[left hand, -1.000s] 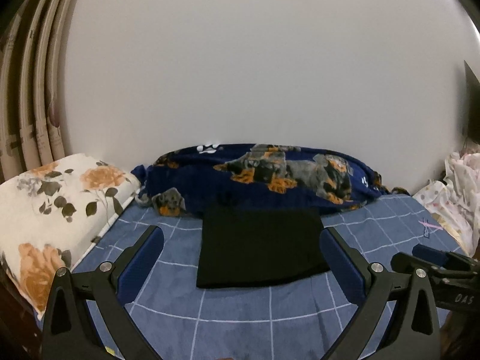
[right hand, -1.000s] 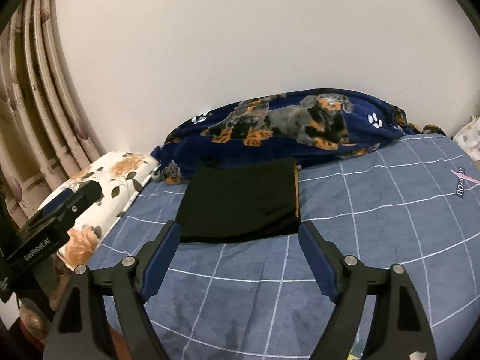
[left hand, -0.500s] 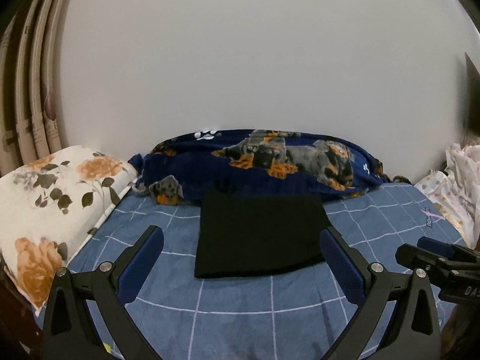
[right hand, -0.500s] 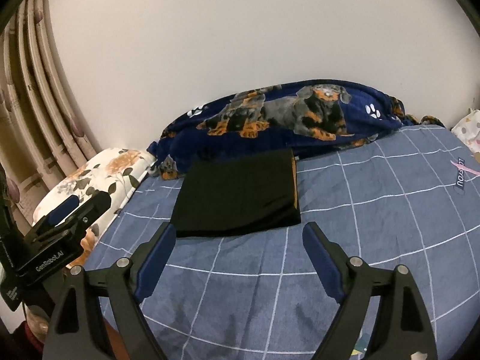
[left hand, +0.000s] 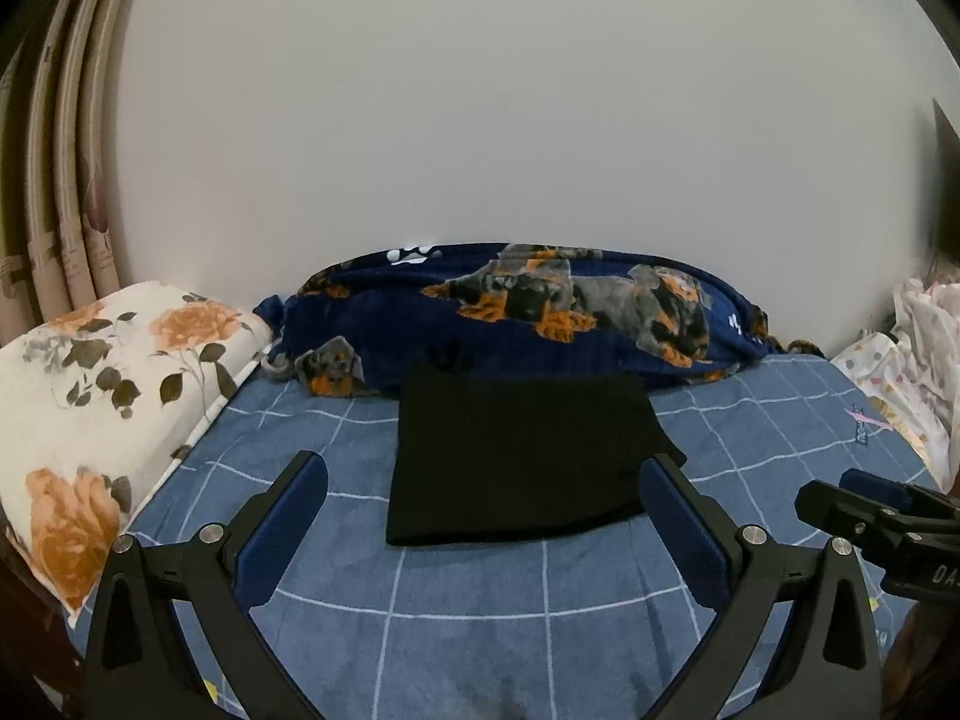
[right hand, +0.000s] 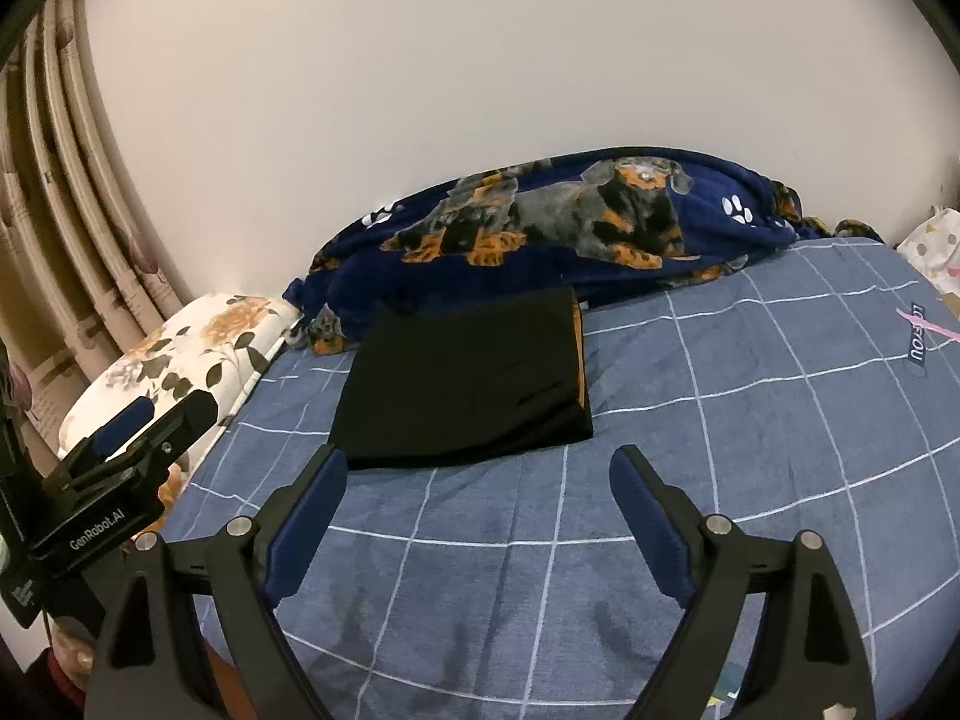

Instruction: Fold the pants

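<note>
The black pants (left hand: 522, 456) lie folded into a flat rectangle on the blue checked bed sheet (left hand: 480, 600), just in front of the dog-print blanket. They also show in the right wrist view (right hand: 465, 381). My left gripper (left hand: 483, 477) is open and empty, held above the sheet on the near side of the pants. My right gripper (right hand: 477, 471) is open and empty, also on the near side of the pants. Neither gripper touches the pants.
A navy dog-print blanket (left hand: 540, 318) lies along the white wall behind the pants. A floral pillow (left hand: 96, 396) sits at the left, with curtains (right hand: 66, 228) behind it. Pale spotted bedding (left hand: 900, 372) is bunched at the right.
Both grippers have drawn back a little from the folded pants and tilted slightly up. The pants have not moved. Both grippers stay open.
</note>
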{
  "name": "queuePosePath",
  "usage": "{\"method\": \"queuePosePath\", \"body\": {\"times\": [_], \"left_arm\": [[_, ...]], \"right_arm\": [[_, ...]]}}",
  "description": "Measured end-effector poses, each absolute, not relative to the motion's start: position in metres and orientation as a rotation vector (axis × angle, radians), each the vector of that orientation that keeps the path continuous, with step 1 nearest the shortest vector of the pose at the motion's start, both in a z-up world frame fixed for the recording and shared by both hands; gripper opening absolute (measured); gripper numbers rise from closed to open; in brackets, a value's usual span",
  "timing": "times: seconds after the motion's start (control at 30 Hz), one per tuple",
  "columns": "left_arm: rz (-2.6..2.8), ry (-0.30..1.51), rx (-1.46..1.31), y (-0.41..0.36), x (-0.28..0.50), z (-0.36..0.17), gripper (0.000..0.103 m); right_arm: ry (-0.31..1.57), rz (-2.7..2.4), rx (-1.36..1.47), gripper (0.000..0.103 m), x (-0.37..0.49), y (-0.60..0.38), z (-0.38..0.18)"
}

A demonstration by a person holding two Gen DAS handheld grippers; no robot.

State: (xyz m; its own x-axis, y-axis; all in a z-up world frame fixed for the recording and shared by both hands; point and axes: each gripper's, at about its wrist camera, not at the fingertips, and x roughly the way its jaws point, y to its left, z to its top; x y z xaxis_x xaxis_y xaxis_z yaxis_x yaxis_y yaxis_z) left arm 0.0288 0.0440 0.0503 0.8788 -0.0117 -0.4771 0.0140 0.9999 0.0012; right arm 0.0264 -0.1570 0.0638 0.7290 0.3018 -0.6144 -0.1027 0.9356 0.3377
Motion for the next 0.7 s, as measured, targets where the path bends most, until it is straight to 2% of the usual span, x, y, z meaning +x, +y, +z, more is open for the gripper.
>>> {"method": "queuePosePath", "body": {"times": [0.7], "left_arm": [[-0.016,0.526,0.0,0.0442,0.0331,0.0406,0.103]], "right_arm": [[0.739,0.222,0.305,0.09,0.0265,-0.1562,0.0564]]}}
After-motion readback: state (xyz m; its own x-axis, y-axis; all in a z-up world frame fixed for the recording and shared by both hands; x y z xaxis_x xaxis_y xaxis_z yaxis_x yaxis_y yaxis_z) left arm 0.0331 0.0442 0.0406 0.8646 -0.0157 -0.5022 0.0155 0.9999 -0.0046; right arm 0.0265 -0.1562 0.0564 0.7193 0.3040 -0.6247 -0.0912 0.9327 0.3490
